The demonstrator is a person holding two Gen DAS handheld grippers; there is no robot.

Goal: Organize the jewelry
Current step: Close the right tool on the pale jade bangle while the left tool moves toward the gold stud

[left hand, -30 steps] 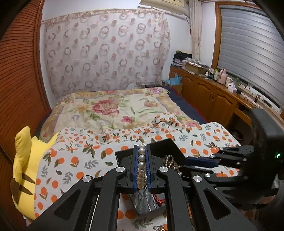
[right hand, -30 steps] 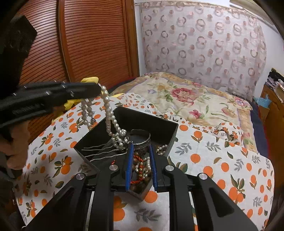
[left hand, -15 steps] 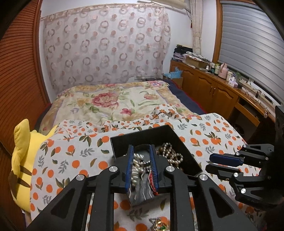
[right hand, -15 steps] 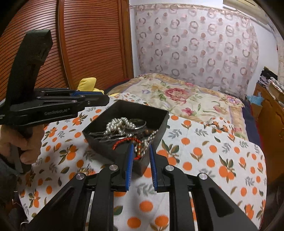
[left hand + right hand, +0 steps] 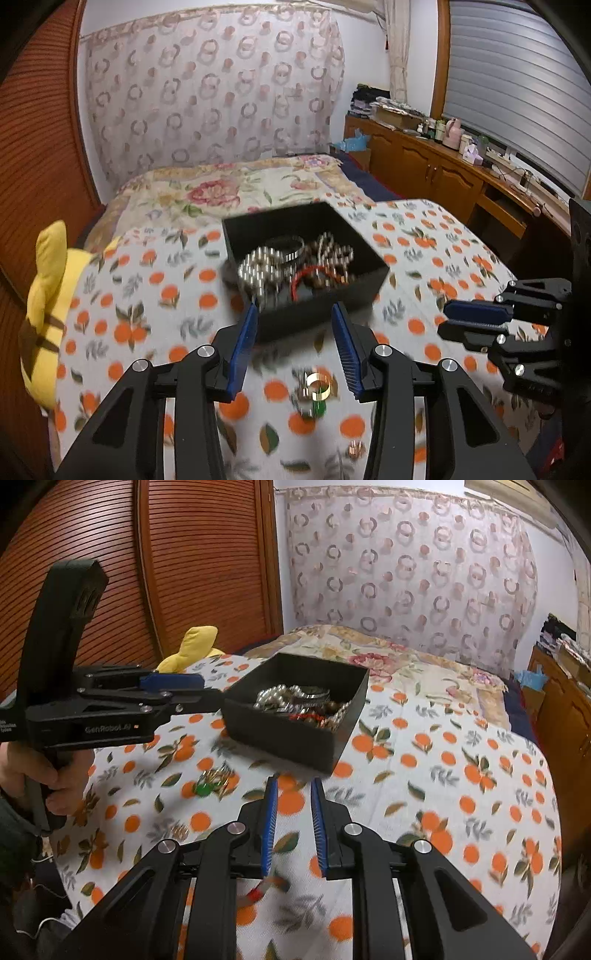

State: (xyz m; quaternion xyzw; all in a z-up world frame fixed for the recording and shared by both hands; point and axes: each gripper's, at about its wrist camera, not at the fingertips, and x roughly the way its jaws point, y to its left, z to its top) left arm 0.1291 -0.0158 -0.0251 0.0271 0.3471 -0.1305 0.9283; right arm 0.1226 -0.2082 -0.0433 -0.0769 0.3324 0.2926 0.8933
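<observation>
A black open box [image 5: 334, 218] [image 5: 284, 731] sits on the orange-print cloth. It holds a pearl necklace [image 5: 258, 269] [image 5: 275, 698], a metal bangle [image 5: 291, 249], a red cord bracelet [image 5: 308, 275] and beads. My left gripper [image 5: 293, 314] is open and empty, just in front of the box. My right gripper [image 5: 293, 790] is open and empty, short of the box's near corner. A gold ring with a green stone [image 5: 317, 387] [image 5: 207, 782] lies loose on the cloth between the left fingers. A small copper piece [image 5: 354, 448] lies nearer.
A yellow plush toy [image 5: 44, 295] [image 5: 192, 646] lies at the cloth's left edge. A floral bedspread [image 5: 229, 188] stretches behind the box. Wooden cabinets [image 5: 443, 173] stand on the right, a slatted wooden door [image 5: 166, 572] on the left. A small red item [image 5: 258, 890] lies under my right gripper.
My left gripper let the pearl necklace drop into the box, opened wide and pulled back. My right gripper also drew back from the box.
</observation>
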